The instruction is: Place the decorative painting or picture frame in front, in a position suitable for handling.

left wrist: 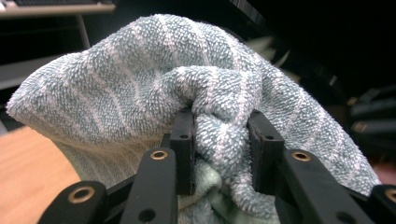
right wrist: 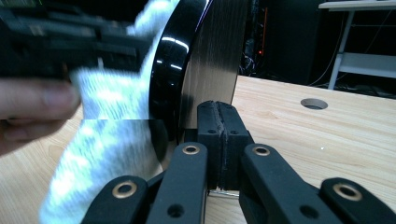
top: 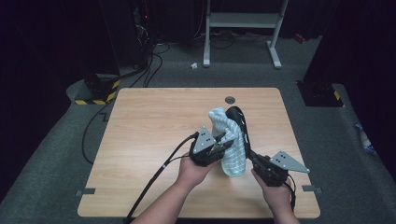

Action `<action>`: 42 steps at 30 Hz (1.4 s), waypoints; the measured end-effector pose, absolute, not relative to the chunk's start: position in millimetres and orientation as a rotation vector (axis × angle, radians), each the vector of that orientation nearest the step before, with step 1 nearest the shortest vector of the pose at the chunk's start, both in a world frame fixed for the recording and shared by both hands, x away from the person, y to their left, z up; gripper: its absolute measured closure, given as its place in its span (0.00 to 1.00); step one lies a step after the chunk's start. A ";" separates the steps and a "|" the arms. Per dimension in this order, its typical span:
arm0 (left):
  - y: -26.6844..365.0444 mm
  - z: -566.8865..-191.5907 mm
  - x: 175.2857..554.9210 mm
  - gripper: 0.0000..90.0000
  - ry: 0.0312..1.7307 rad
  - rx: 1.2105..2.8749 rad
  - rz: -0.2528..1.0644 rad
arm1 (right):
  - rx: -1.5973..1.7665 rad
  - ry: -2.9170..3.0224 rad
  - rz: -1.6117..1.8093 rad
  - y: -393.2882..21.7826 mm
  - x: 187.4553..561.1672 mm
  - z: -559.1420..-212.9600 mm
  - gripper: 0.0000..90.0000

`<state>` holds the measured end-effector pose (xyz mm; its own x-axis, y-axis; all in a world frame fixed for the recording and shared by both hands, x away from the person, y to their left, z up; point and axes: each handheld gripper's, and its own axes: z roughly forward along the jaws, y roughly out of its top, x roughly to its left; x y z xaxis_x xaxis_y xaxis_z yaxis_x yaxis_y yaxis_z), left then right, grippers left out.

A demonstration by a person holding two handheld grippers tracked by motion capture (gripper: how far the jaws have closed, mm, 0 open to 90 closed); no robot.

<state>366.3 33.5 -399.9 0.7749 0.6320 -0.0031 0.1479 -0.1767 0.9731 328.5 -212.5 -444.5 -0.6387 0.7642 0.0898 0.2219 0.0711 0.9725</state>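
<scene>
left gripper pinches a striped towel against a black pan; right gripper, jaws pressed together, holds its handle

— Any words, labels or numbers to read here?

— None. The towel carries pale stripes but no tag or lettering.

— Signs anywhere?

— Just yellow-and-black warning stripes on a block on the floor, far left of the counter. No writing on it.
</scene>
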 end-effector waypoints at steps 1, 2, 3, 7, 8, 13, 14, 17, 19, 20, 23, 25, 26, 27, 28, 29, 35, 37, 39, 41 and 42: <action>32.7 -396.0 366.9 0.76 0.609 1.721 0.489 | 0.976 1.905 1.596 -212.3 328.6 -444.5 0.99; 32.2 -392.4 368.3 0.76 0.605 1.721 0.497 | 0.977 1.905 1.596 -212.2 328.6 -444.6 0.99; 32.1 -389.2 370.5 0.76 0.604 1.718 0.503 | 0.977 1.906 1.594 -212.2 328.6 -444.6 0.99; 34.6 -380.6 381.4 0.76 0.621 1.706 0.512 | 0.974 1.907 1.595 -212.5 328.1 -444.7 0.98; 35.1 -380.4 383.7 0.76 0.626 1.707 0.515 | 0.973 1.907 1.596 -212.5 328.0 -444.6 0.98; 36.8 -389.7 391.3 0.76 0.653 1.724 0.506 | 0.974 1.908 1.594 -212.7 327.9 -444.8 0.98; 37.2 -392.7 392.4 0.76 0.660 1.727 0.503 | 0.974 1.909 1.594 -212.7 327.9 -444.8 0.98; 39.5 -402.4 396.9 0.76 0.687 1.744 0.495 | 0.976 1.909 1.593 -212.7 327.7 -445.1 0.98; 41.8 -407.9 400.1 0.75 0.708 1.754 0.492 | 0.977 1.911 1.594 -212.4 327.6 -445.1 0.98; 42.9 -409.4 401.0 0.76 0.714 1.758 0.491 | 0.977 1.912 1.594 -212.2 327.6 -445.2 0.98; 44.5 -405.6 398.9 0.76 0.704 1.749 0.498 | 0.977 1.912 1.593 -211.8 327.7 -445.1 0.98; 44.0 -398.0 395.4 0.76 0.683 1.737 0.503 | 0.978 1.912 1.593 -211.6 328.0 -445.3 0.98; 43.1 -393.4 393.1 0.75 0.670 1.728 0.507 | 0.978 1.913 1.593 -211.4 328.2 -445.4 0.98; 42.2 -388.4 391.5 0.75 0.654 1.725 0.515 | 0.978 1.914 1.592 -211.1 328.2 -445.5 0.98; 40.9 -383.9 390.3 0.76 0.643 1.719 0.520 | 0.977 1.915 1.593 -211.0 328.3 -445.5 0.98; 39.8 -379.9 390.1 0.76 0.634 1.715 0.525 | 0.977 1.915 1.593 -210.9 328.2 -445.6 0.98; 39.1 -375.7 402.6 0.76 0.653 1.714 0.522 | 0.978 1.913 1.594 -211.6 327.6 -445.0 0.98; 39.9 -379.6 407.2 0.76 0.671 1.721 0.518 | 0.978 1.912 1.594 -211.9 327.4 -444.8 0.98; 40.8 -384.5 410.9 0.76 0.690 1.726 0.512 | 0.974 1.912 1.594 -212.2 327.4 -444.9 0.98; 42.3 -389.4 414.1 0.76 0.706 1.737 0.511 | 0.976 1.913 1.594 -212.2 327.1 -445.0 0.98; 42.9 -391.9 415.6 0.76 0.713 1.743 0.511 | 0.976 1.914 1.594 -212.2 327.0 -445.0 0.98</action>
<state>415.6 42.9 -391.9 0.7230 0.6906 -0.0186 0.2047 -0.1885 0.9605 327.0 -212.2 -445.0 -0.6413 0.7621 0.0898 0.2259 0.0757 0.9712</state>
